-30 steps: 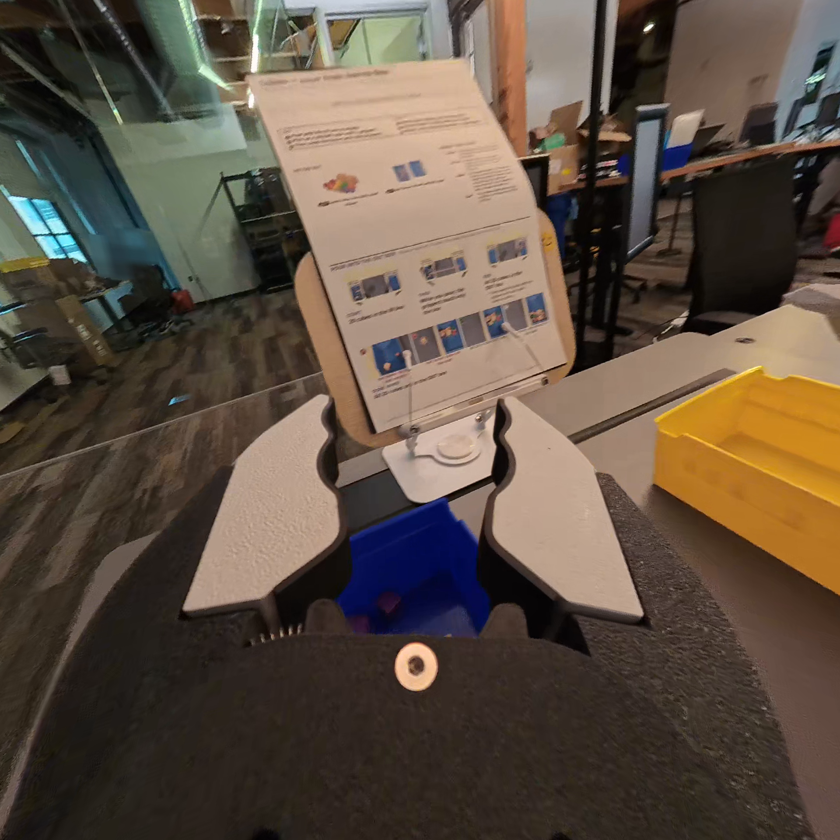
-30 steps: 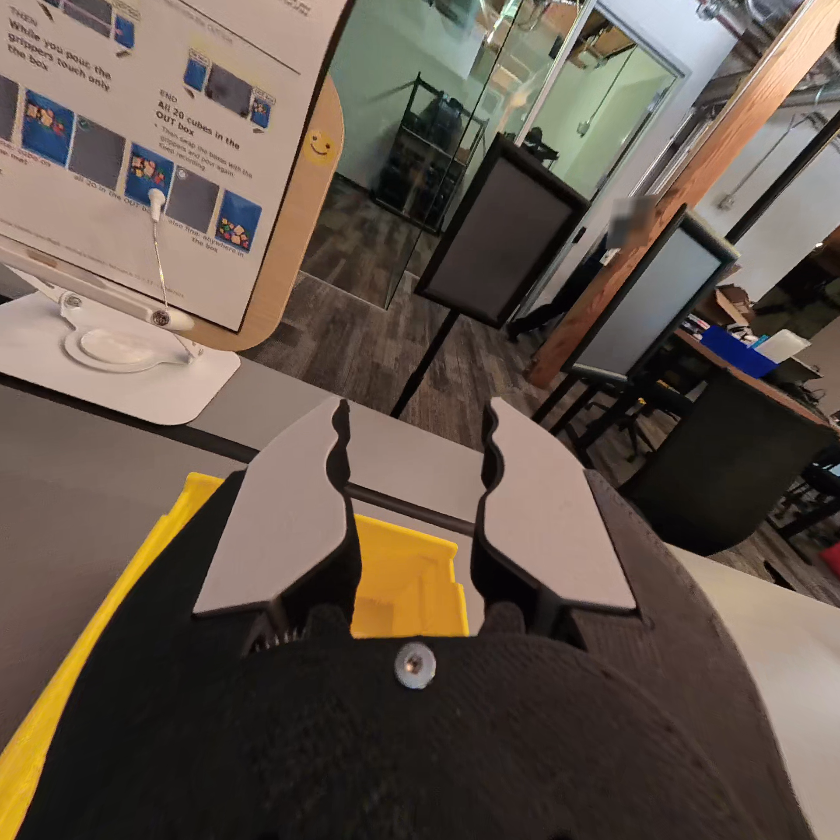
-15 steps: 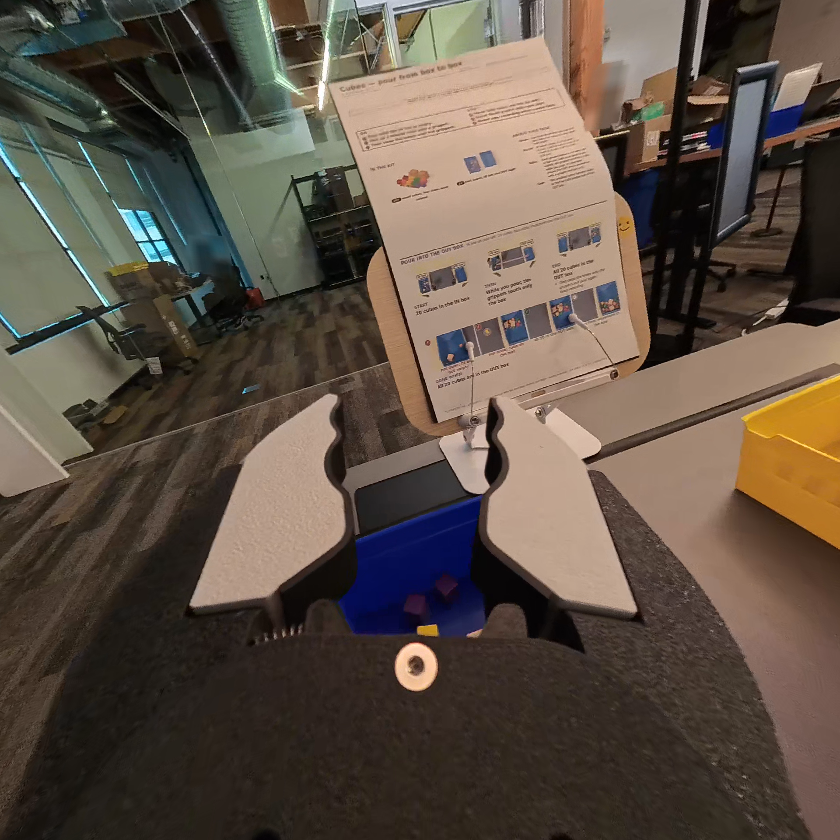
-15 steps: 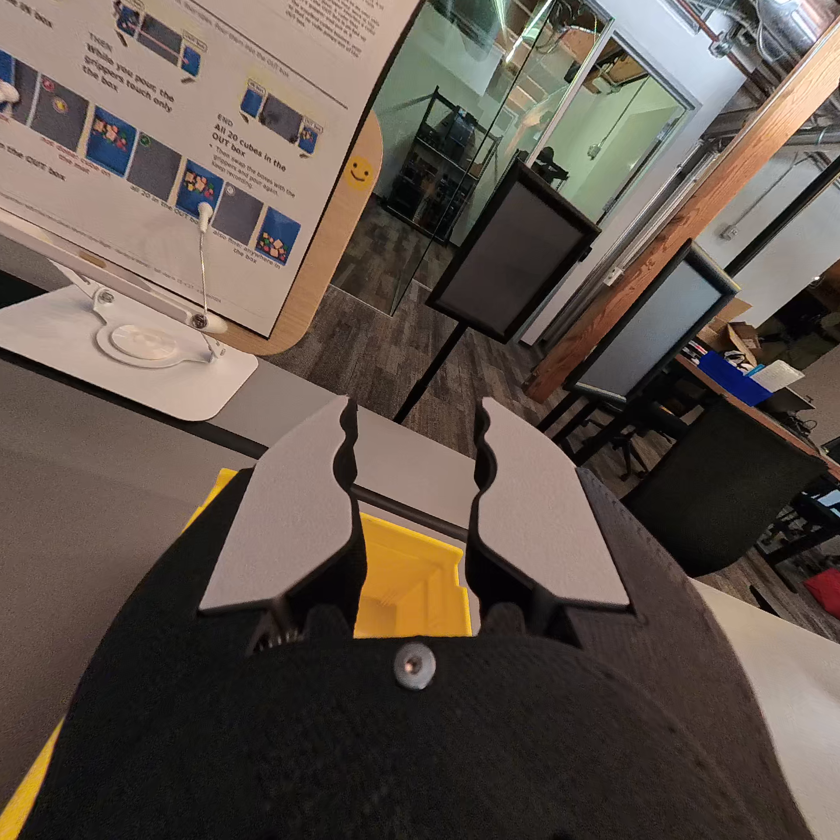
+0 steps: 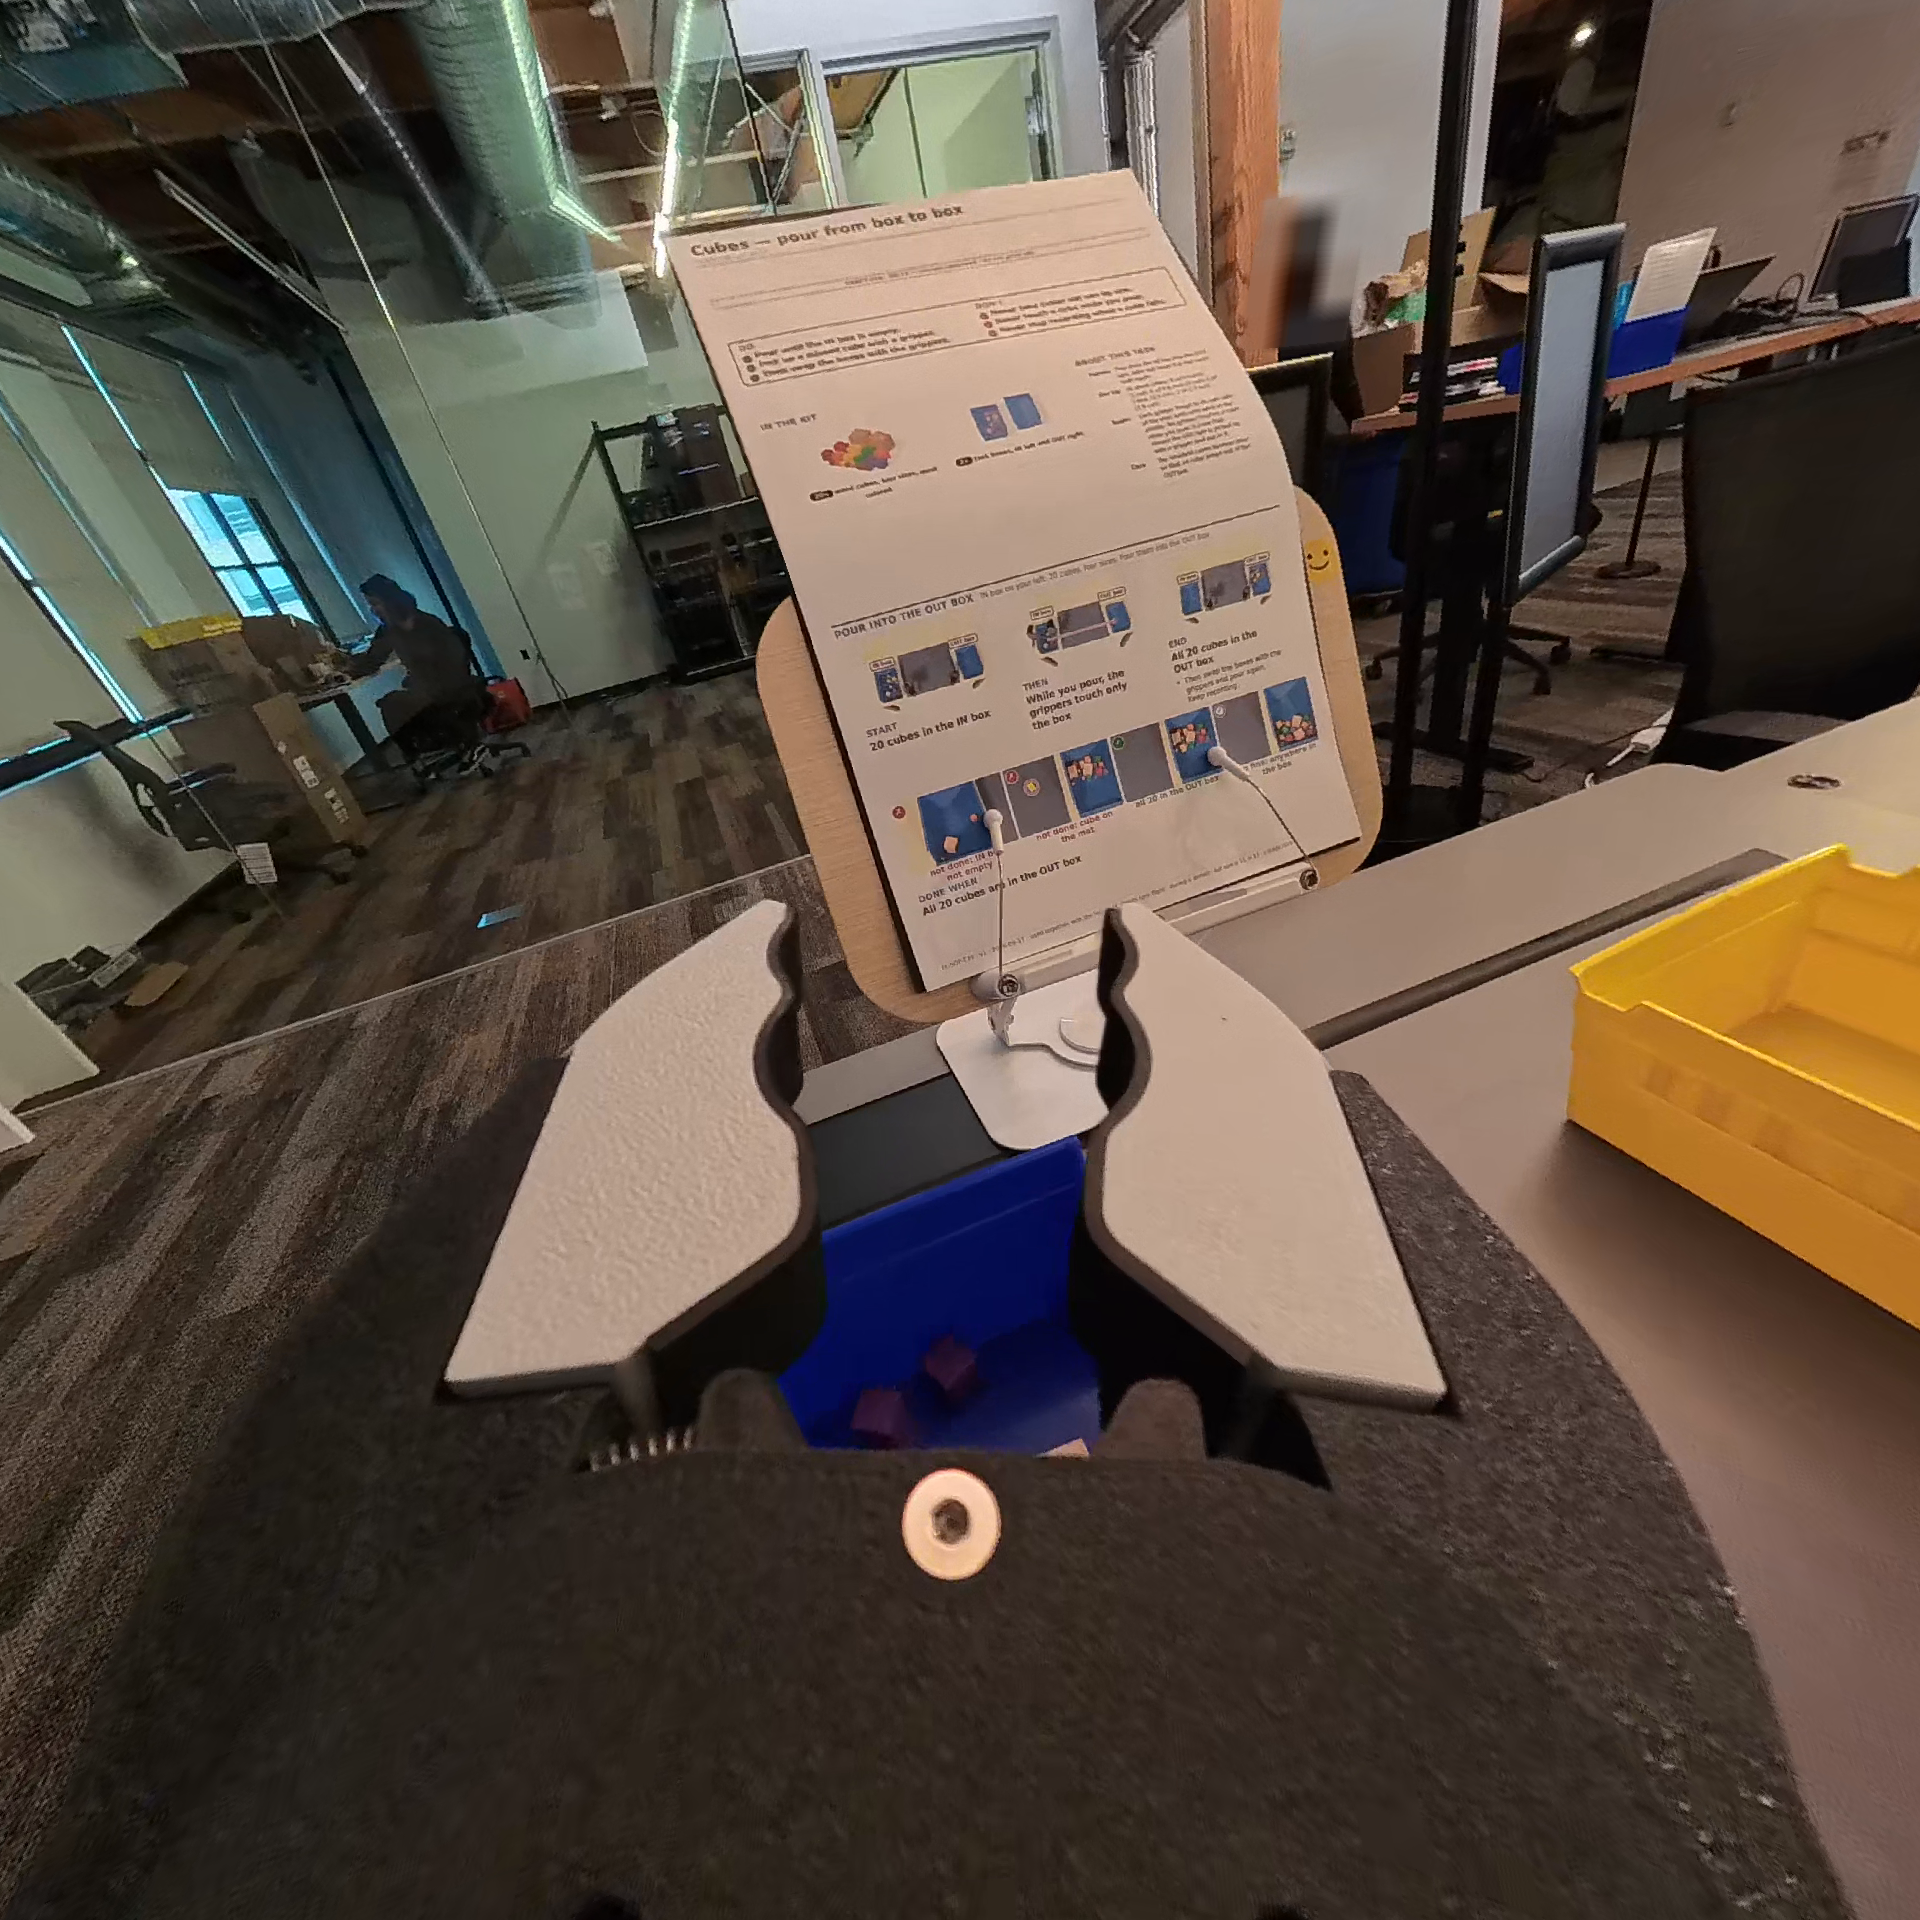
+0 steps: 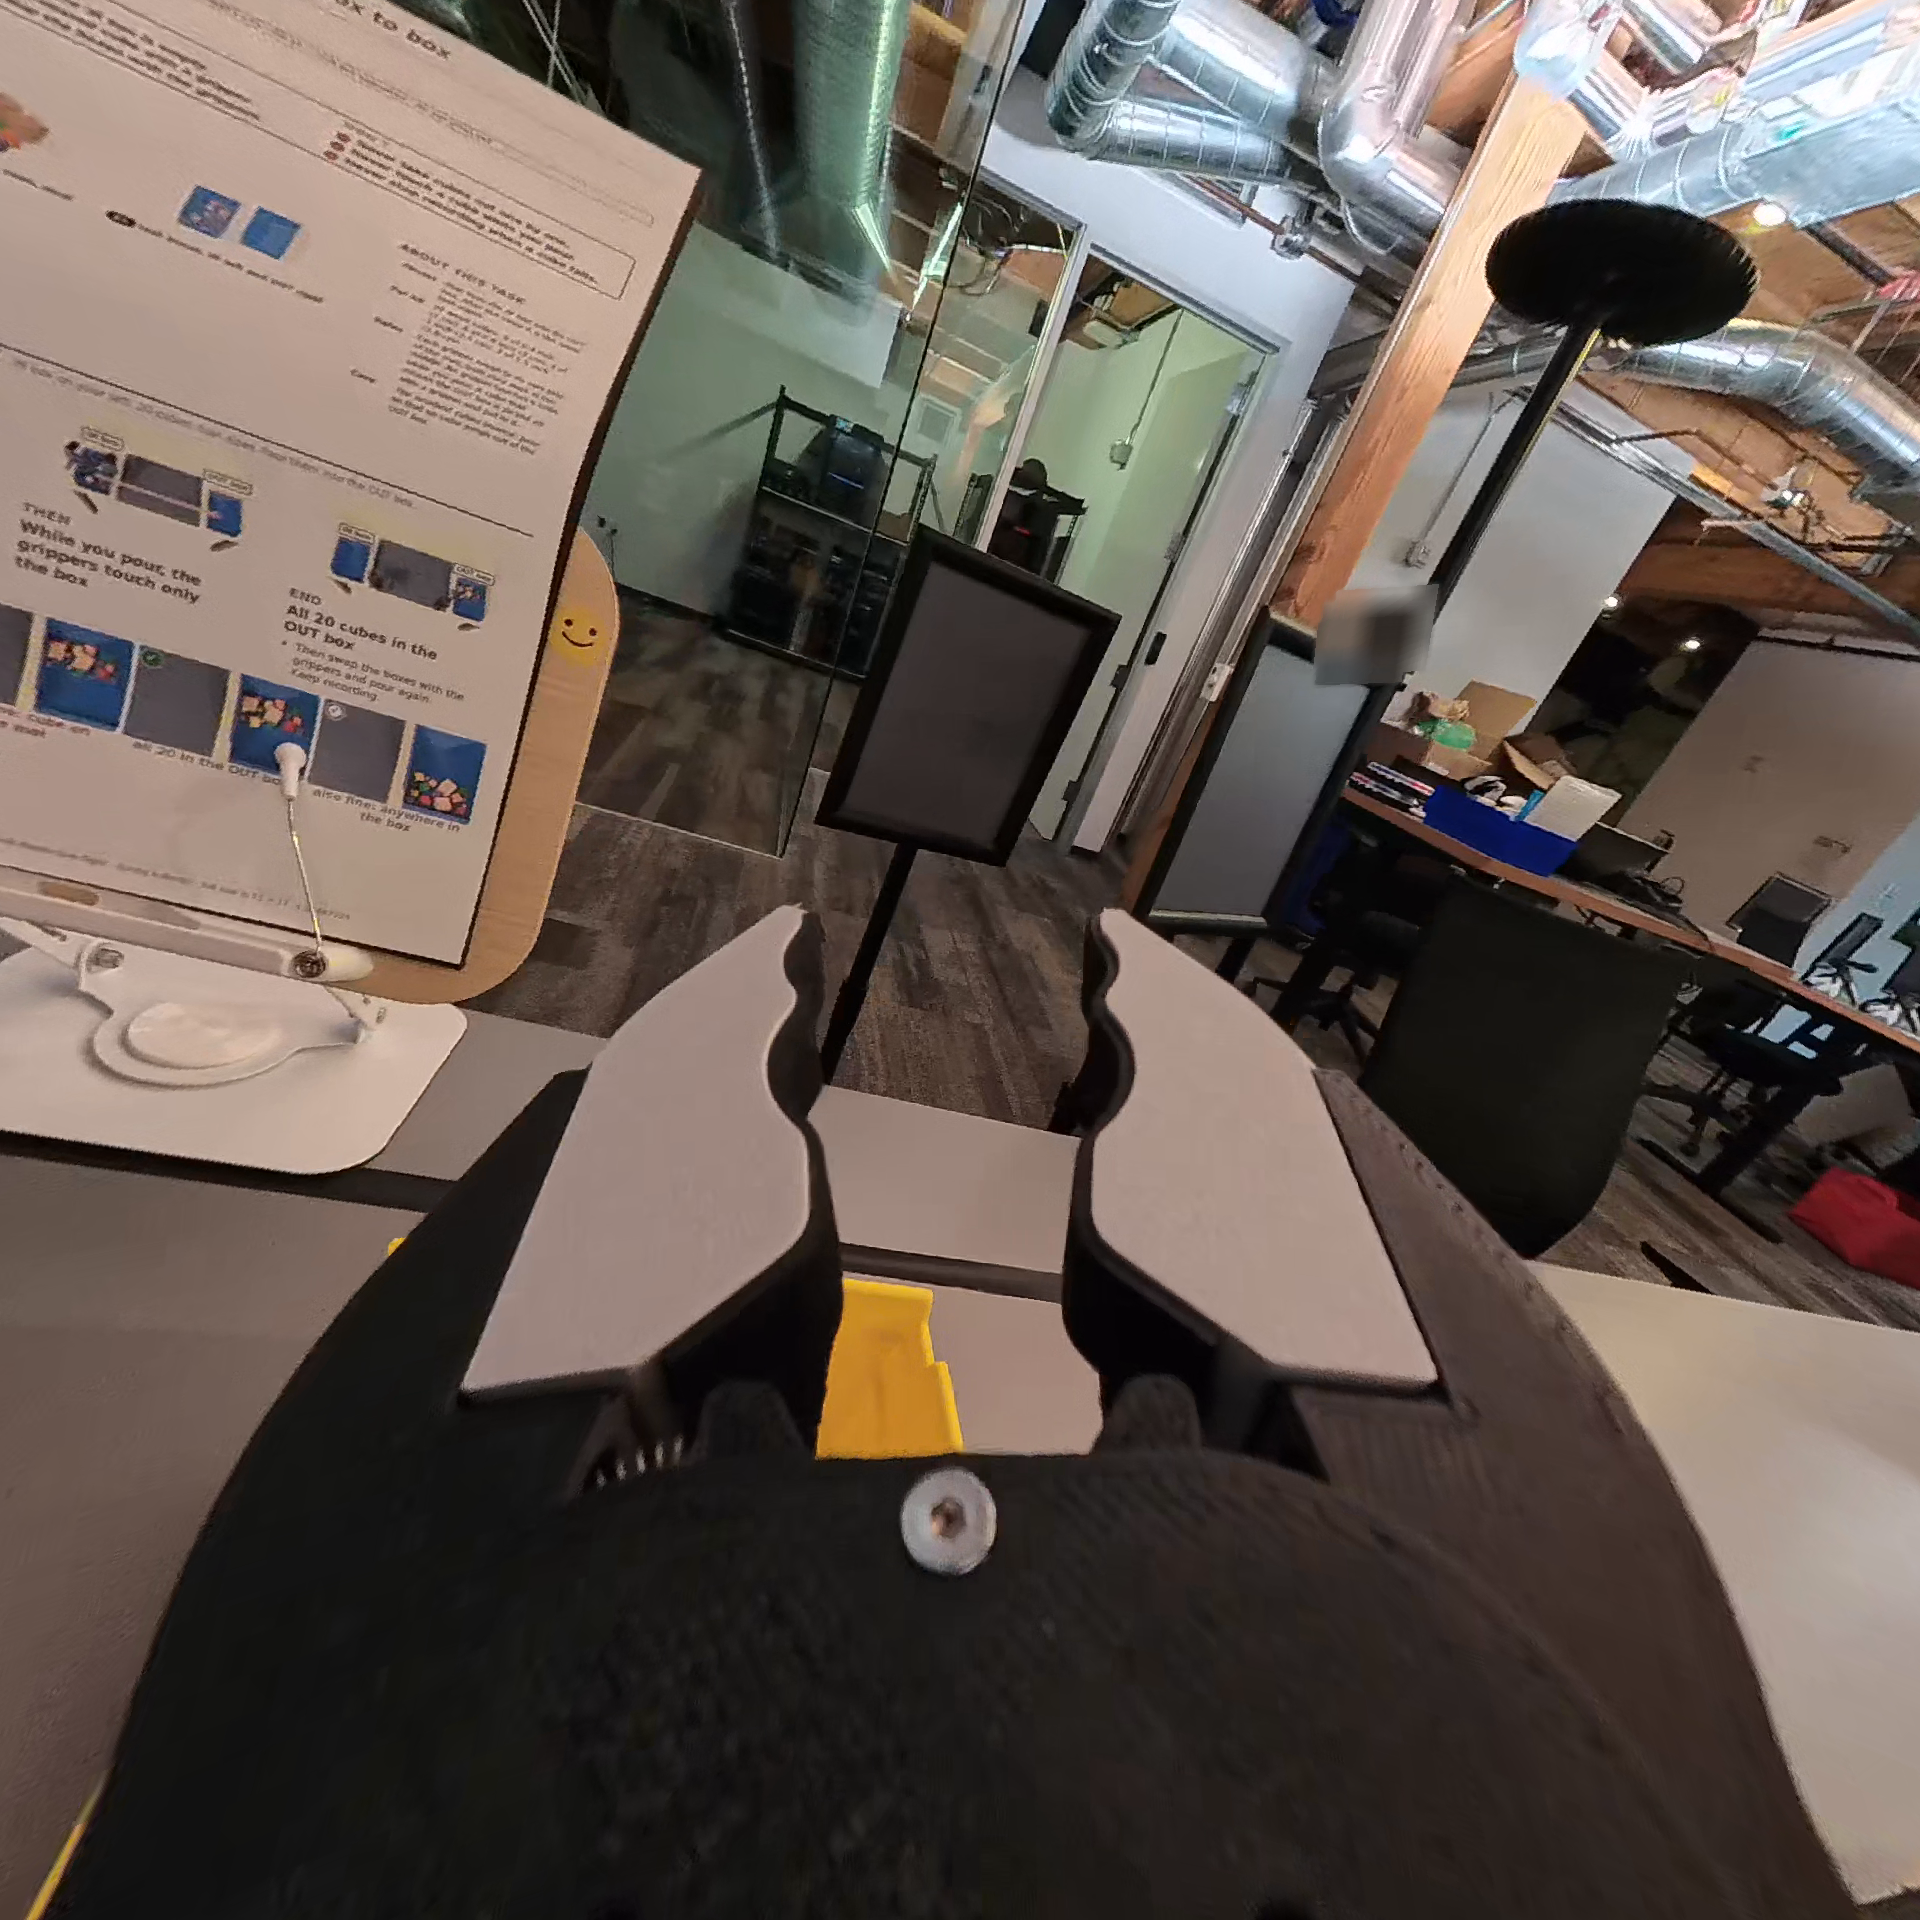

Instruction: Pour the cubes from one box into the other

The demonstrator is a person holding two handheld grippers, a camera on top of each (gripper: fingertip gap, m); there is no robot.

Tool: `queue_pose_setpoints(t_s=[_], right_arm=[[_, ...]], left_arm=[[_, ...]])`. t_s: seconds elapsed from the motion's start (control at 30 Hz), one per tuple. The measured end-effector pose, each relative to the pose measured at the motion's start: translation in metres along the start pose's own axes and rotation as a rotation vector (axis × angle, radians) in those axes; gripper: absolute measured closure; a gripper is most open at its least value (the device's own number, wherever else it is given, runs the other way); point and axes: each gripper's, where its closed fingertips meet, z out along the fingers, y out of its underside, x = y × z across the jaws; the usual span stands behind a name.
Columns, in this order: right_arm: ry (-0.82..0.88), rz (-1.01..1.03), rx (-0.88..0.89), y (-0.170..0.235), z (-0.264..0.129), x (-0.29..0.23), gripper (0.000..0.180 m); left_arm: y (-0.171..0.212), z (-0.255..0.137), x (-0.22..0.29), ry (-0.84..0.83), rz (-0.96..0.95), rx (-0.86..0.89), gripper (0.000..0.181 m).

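So the left gripper point(image 5: 948, 1029) is hanging right over the blue box point(image 5: 940, 1257), jaws spread wide with nothing between them. You can spot a couple of purple cubes point(image 5: 948, 1369) on the box floor through the gap, plus a sliver of something tan at the bottom edge, probably another cube but hard to say. The yellow box point(image 5: 1756, 1070) sits off to the right on the grey surface point(image 5: 1507, 935), well apart from the blue one. The right gripper point(image 6: 948, 1029) is above that yellow box point(image 6: 883, 1371), also gaping wide and holding nothing. Behind both, a printed instruction sheet point(image 5: 1018, 582) stands propped on a white stand point(image 6: 208, 1081).
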Motion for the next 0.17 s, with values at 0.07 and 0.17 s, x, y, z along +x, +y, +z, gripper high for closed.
queue_pose_setpoints(t_s=[0.07,0.17], right_arm=[[-0.006,0.007,-0.005,0.001,0.0001,0.0008,0.132],[0.02,-0.019,0.003,-0.0004,-0.0008,0.0039,0.132]], left_arm=[[0.0,0.001,0.0028,0.007,0.004,-0.001,0.126],[0.0017,0.0034,0.0065,0.013,0.012,-0.009,0.126]])
